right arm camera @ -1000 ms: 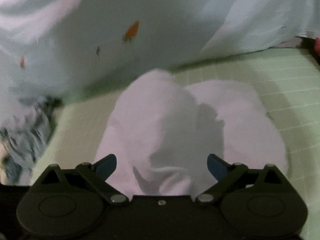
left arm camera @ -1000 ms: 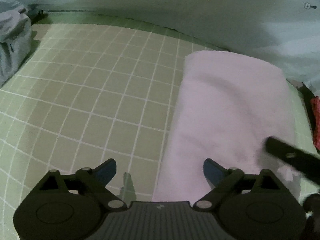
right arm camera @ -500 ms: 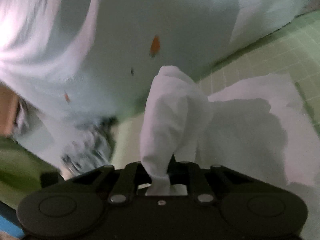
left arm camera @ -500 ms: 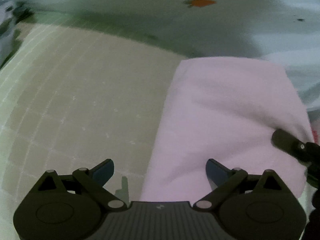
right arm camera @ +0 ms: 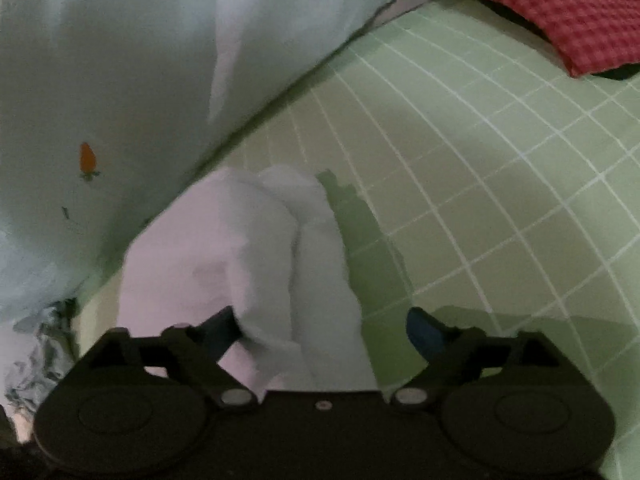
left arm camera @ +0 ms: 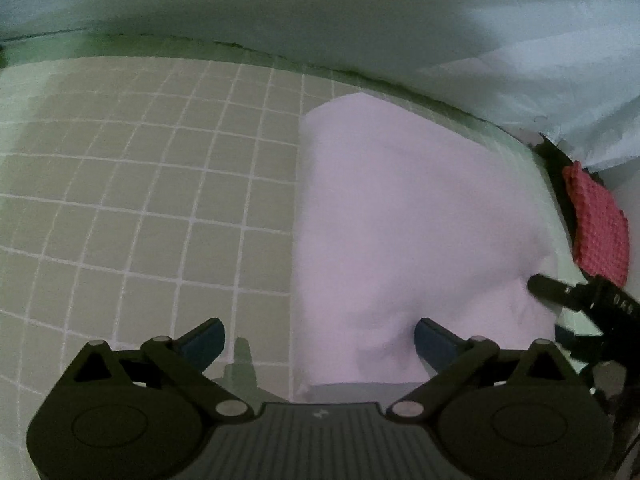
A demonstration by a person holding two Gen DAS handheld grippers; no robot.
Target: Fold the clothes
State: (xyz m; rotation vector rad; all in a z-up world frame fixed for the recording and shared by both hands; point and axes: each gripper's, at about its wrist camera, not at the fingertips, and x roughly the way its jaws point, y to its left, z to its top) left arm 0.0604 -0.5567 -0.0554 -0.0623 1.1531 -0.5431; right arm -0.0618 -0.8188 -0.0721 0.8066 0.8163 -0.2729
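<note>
Garment: the pale pink folded garment [left arm camera: 408, 216] you are working on lies on the green checked sheet [left arm camera: 152, 184]. In the left wrist view it is a smooth oblong with a rounded far end. In the right wrist view its near part [right arm camera: 256, 264] stands up in soft bunched folds.

Left gripper: your left gripper [left arm camera: 319, 338] hangs over the garment's near left edge with its jaws wide apart. They have just opened a little further. The cloth's edge lies below the gap and the blue pads [left arm camera: 434, 345] do not press on it.

Right gripper: your right gripper [right arm camera: 322, 330] has just opened, and its jaws stand wide. The bunched cloth rises between them on the left side and lies against the left pad [right arm camera: 218, 332]. The right pad is clear of it, over the sheet. In the left wrist view one of its dark fingers [left arm camera: 554, 290] reaches in at the garment's right edge.

Surroundings: a light blue quilt [right arm camera: 120, 80] printed with small orange carrots borders the sheet. A red waffle-weave cloth [right arm camera: 560, 12] lies well apart from the garment. A crumpled grey patterned fabric [right arm camera: 36, 356] sits at the left of the right wrist view.

Writing: you have no brand, label or readable text in either view.
</note>
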